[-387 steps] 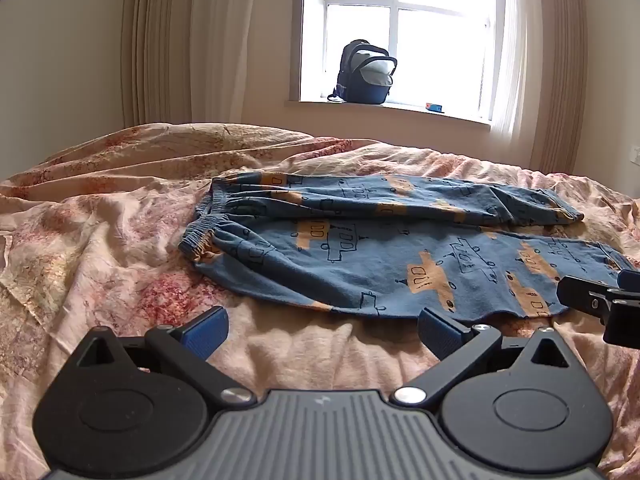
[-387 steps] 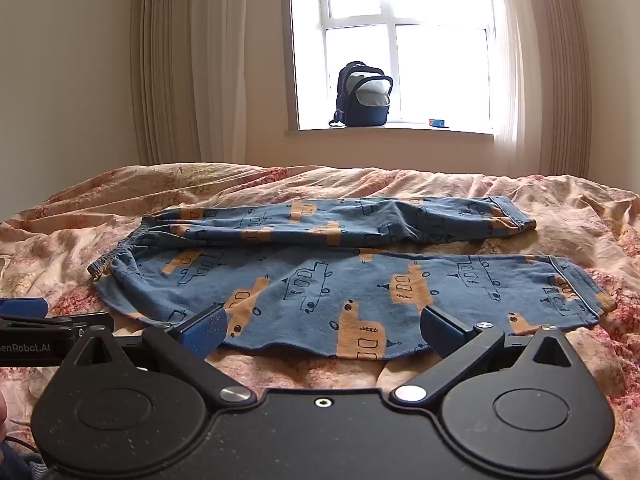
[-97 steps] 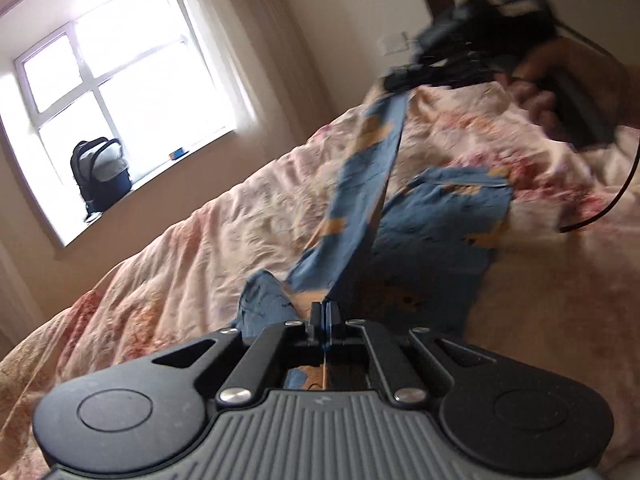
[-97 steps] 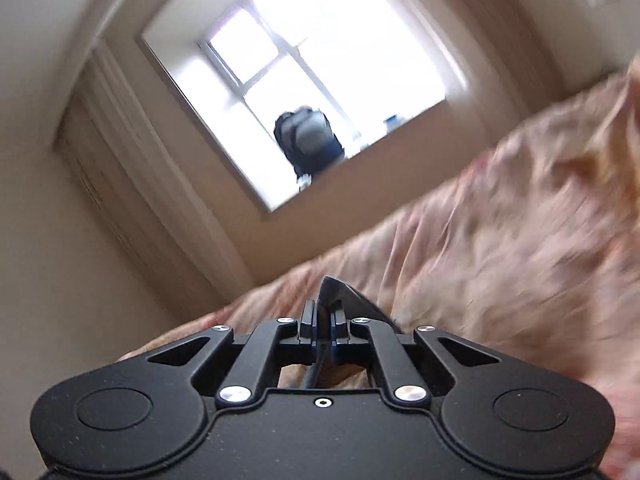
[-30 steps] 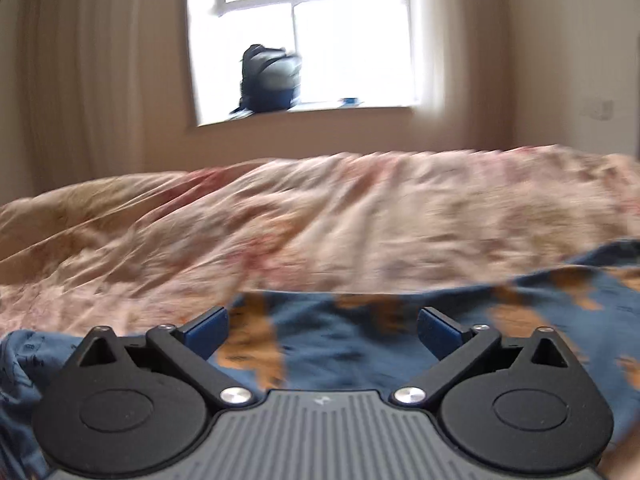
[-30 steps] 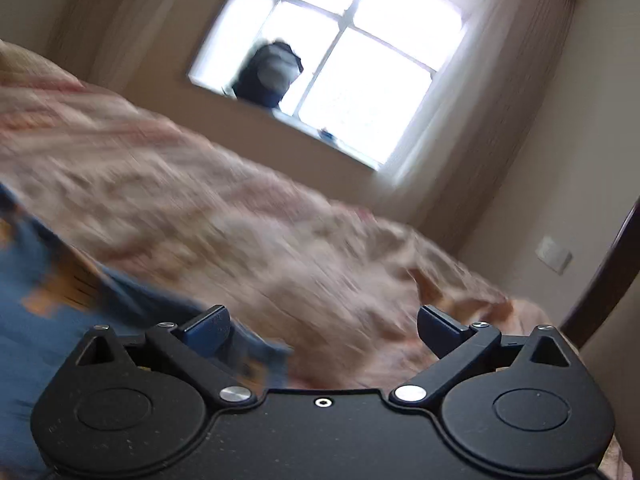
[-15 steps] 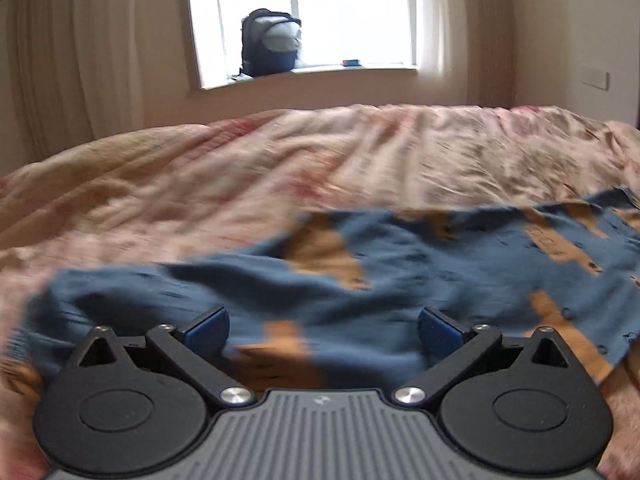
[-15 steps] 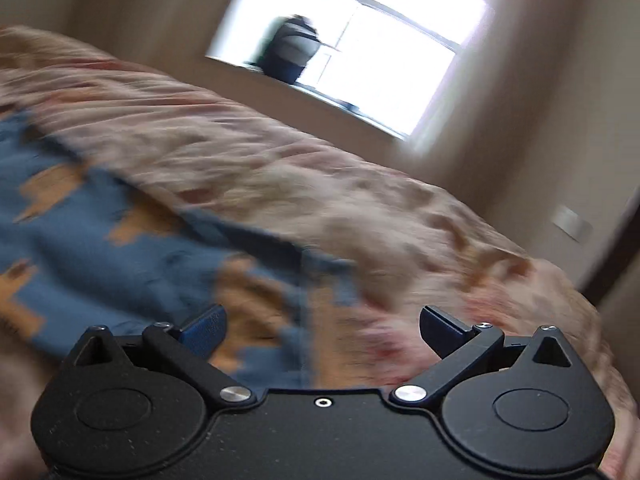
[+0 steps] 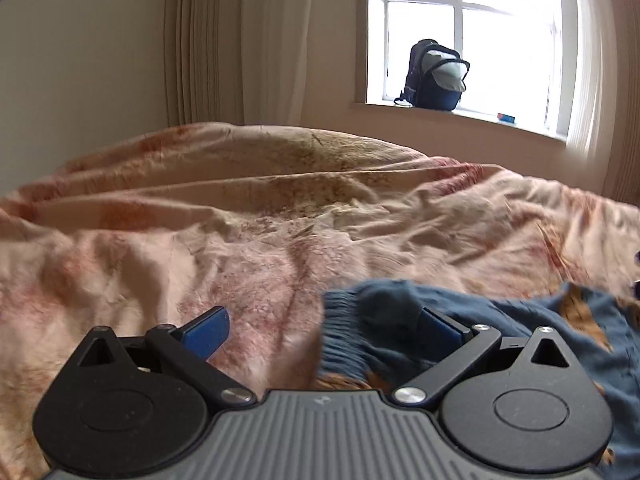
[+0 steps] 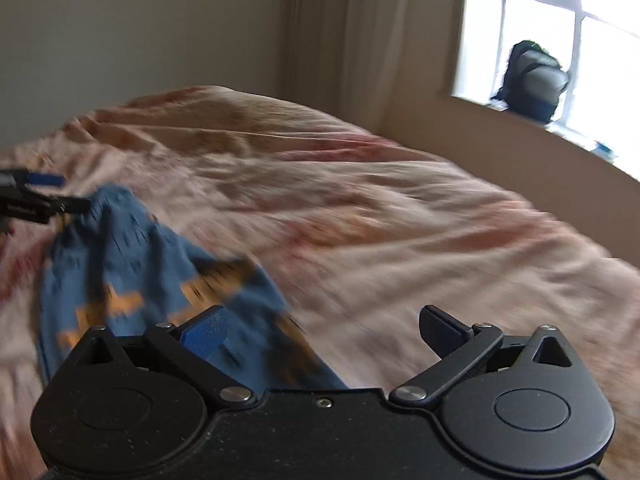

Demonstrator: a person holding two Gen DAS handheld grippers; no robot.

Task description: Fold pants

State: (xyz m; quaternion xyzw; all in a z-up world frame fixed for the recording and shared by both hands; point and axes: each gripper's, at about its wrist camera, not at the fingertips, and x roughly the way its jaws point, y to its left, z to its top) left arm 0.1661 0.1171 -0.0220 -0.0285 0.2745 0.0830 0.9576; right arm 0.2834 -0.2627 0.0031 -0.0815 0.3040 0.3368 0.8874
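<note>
In the left wrist view, the left gripper is seen with its jaws spread wide and nothing held between them. The pants, blue with orange shapes, are laid on the bedspread at the lower right, and a gathered end, probably the waistband, is bunched in front of the right-hand fingertip; whether the cloth is touched there cannot be told. A backpack is stood on the window sill, with a curtain hung to the left. No writing can be read in this view.

In the right wrist view, which is blurred, the right gripper is likewise shown spread apart and empty. The pants are spread over the bedspread at the left, running under the left-hand fingertip. At the far left edge the left gripper is seen at the raised far end of the pants, just beside it or touching. Pale lettering is printed on its body, too smeared to be read. The backpack is seen by the window.

A step between folds is judged to be in hand: the pants are set down in a narrow strip and a fresh grasp is being lined up. For the next move, the bunched end would need to be pinched by each gripper at a corner and carried across evenly.
</note>
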